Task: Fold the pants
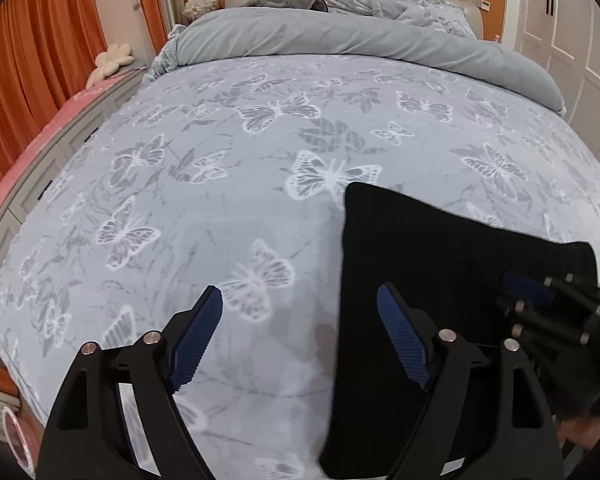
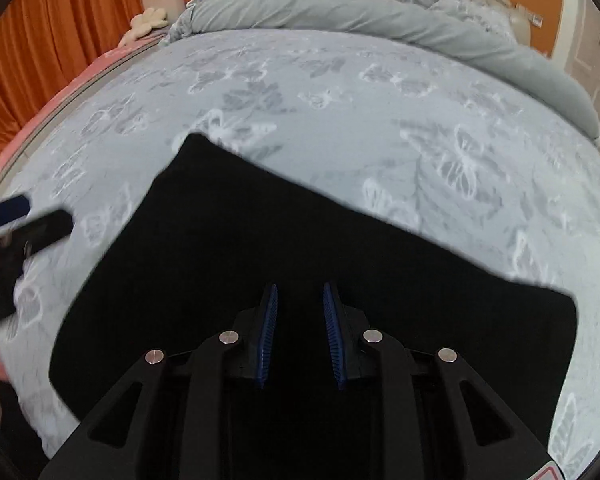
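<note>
Black pants [image 2: 300,248] lie folded near the bed's [image 1: 220,208] foot edge; left gripper [image 1: 300,320] spread wide, right gripper [image 2: 300,312] parted, both empty.

Left gripper [image 1: 300,300] open above bedspread [image 1: 220,200]; black pants [image 1: 420,248] beside.

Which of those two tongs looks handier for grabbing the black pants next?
The right tongs, probably: they hang directly over the black pants, open a little. The left tongs gape wide at the pants' left edge, mostly above the butterfly bedspread.
</note>
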Demonstrator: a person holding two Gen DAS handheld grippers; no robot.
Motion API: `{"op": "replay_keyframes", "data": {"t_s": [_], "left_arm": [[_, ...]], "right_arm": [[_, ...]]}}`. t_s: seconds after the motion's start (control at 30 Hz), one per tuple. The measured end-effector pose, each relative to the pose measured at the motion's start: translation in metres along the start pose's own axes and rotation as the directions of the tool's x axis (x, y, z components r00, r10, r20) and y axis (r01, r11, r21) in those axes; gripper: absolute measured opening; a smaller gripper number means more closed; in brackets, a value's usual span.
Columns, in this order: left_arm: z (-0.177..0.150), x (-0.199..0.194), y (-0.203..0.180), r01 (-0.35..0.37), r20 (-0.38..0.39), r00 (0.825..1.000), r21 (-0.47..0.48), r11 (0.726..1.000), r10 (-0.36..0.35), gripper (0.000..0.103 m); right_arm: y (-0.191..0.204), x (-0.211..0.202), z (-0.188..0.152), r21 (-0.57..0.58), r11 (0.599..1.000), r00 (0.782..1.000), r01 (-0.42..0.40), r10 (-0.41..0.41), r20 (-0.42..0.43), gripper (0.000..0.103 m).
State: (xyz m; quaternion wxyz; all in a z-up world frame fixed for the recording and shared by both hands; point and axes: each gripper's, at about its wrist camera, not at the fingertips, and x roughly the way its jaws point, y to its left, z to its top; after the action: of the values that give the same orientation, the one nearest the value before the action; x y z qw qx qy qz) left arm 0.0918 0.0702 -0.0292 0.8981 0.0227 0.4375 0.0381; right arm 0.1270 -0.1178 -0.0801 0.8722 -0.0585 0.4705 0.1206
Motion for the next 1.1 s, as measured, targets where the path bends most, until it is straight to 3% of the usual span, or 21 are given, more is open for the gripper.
{"op": "replay_keyframes", "data": {"t_s": [0.1, 0.23, 0.3, 0.4, 0.47, 0.5, 0.53, 0.6, 0.67, 0.73, 0.8, 0.87, 0.97, 1.1], "left_arm": [[-0.004, -0.001, 0.008, -0.011, -0.008, 1.000, 0.007, 1.000, 0.011, 0.079], [-0.008, 0.000, 0.020, -0.032, -0.016, 0.999, 0.005, 0.999, 0.032, 0.079], [-0.010, 0.002, 0.027, -0.042, -0.026, 0.999, -0.001, 0.999, 0.042, 0.079], [-0.012, 0.004, 0.036, -0.057, -0.036, 0.998, -0.011, 0.998, 0.056, 0.079], [-0.012, 0.005, 0.042, -0.065, -0.040, 0.997, -0.020, 0.998, 0.064, 0.079], [-0.012, 0.005, 0.044, -0.066, -0.043, 0.997, -0.021, 0.998, 0.065, 0.079], [-0.013, 0.005, 0.046, -0.065, -0.045, 0.997, -0.022, 0.998, 0.064, 0.079], [-0.013, 0.005, 0.047, -0.056, -0.049, 0.997, -0.024, 0.998, 0.055, 0.080], [-0.015, 0.003, 0.046, -0.058, -0.045, 0.997, -0.020, 0.998, 0.057, 0.080], [-0.015, 0.000, 0.047, -0.037, -0.038, 0.999, -0.021, 0.999, 0.036, 0.084], [-0.016, -0.006, 0.048, 0.002, -0.024, 1.000, -0.032, 0.999, -0.003, 0.085], [-0.017, -0.012, 0.047, 0.044, -0.016, 0.999, -0.031, 0.999, -0.044, 0.087], [-0.023, -0.019, 0.038, 0.093, 0.006, 0.996, -0.005, 0.996, -0.093, 0.088], [-0.035, -0.033, 0.007, 0.172, 0.030, 0.984, 0.098, 0.980, -0.175, 0.094]], "right_arm": [[0.005, -0.019, 0.015, 0.061, 0.992, 0.992, -0.109, 0.105, 0.064, 0.022], [0.032, -0.001, 0.024, 0.024, 0.992, 0.991, -0.121, 0.120, 0.063, 0.023], [0.045, 0.022, 0.022, -0.006, 0.997, 0.996, -0.083, 0.083, 0.032, 0.029], [0.071, 0.025, 0.027, -0.107, 0.994, 0.997, 0.033, -0.026, 0.069, 0.030], [0.075, 0.016, 0.032, -0.098, 0.994, 0.995, -0.044, 0.053, 0.088, 0.028], [0.078, 0.017, 0.033, -0.086, 0.988, 0.989, -0.125, 0.131, 0.072, 0.027], [0.080, 0.025, 0.032, -0.087, 0.985, 0.987, -0.148, 0.152, 0.045, 0.028], [0.088, 0.043, 0.025, -0.126, 0.984, 0.992, -0.122, 0.123, 0.004, 0.028], [0.088, 0.033, 0.026, -0.129, 0.984, 0.992, -0.120, 0.124, 0.019, 0.028], [0.073, 0.012, 0.031, -0.067, 0.976, 0.978, -0.208, 0.210, 0.016, 0.027], [0.040, -0.022, 0.032, 0.005, 0.971, 0.970, -0.238, 0.237, 0.062, 0.027], [0.004, -0.049, 0.026, 0.066, 0.976, 0.974, -0.207, 0.200, 0.109, 0.028], [-0.072, -0.085, 0.004, 0.215, 0.967, 0.983, -0.138, 0.108, 0.145, 0.041], [-0.149, -0.106, -0.034, 0.346, 0.932, 0.994, -0.104, 0.082, 0.076, 0.044]]}}
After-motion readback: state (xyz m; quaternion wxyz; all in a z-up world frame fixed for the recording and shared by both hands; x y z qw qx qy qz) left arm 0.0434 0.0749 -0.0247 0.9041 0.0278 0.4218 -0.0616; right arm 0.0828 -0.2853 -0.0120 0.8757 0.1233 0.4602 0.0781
